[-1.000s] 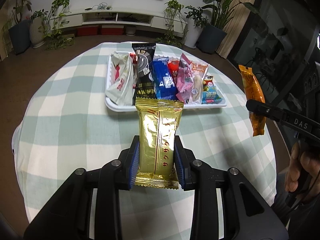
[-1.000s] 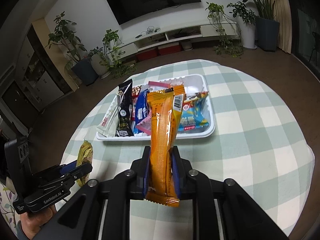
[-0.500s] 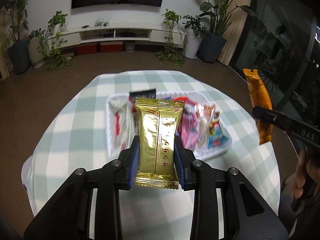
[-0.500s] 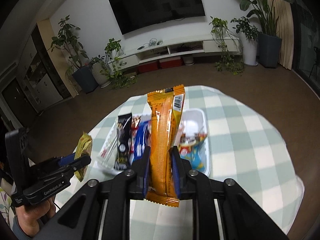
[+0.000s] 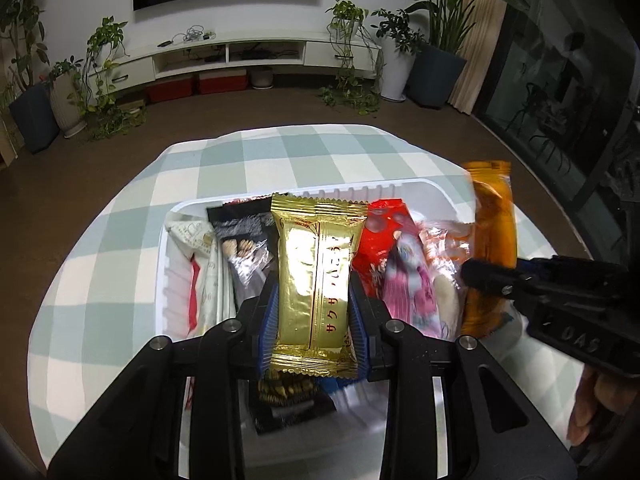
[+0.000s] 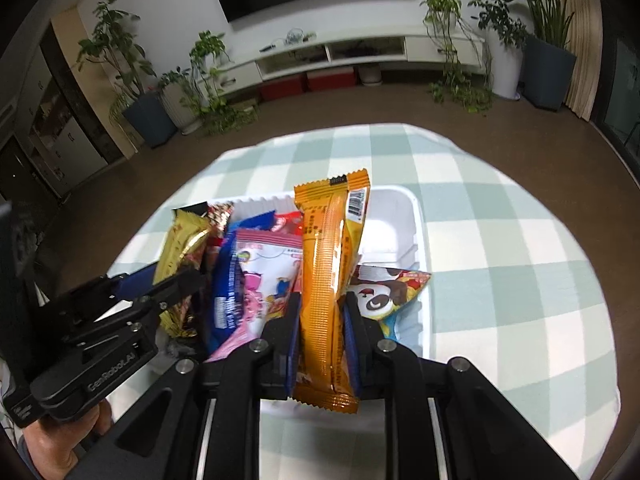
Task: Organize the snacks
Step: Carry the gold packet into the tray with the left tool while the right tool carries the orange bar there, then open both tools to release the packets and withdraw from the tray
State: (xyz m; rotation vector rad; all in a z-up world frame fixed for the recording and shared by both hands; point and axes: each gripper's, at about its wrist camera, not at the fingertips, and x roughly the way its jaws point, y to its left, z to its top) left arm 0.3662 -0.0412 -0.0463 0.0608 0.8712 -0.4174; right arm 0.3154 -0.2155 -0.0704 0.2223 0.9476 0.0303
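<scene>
Clamping a gold wafer packet (image 5: 316, 280) by its lower half, the left gripper (image 5: 314, 322) hangs over the near-left part of the white tray (image 5: 424, 186), jaws closed on the wrapper's two long edges. The right gripper (image 6: 320, 344) is likewise clamped on an orange snack bar (image 6: 326, 280), gripped low with most of its length sticking out ahead of the fingers. Both packets run lengthwise away from the person, the same way the snacks already lie in the tray: a white packet (image 5: 200, 256) and a black packet (image 5: 244, 248) at the left end, a red one (image 5: 380, 236) and a pink one (image 5: 408, 284) mid-tray, a panda-print bag (image 6: 384, 296) toward the right.

What matters for the drop is open room. The right end of the tray (bare white floor beyond the panda bag) looks like the clearest slot, and the right gripper is nearer to it. Under the left gripper the tray is crowded, so the gold packet would likely land on top of others. The checked counter (image 6: 500, 240) stays free all round the tray.
</scene>
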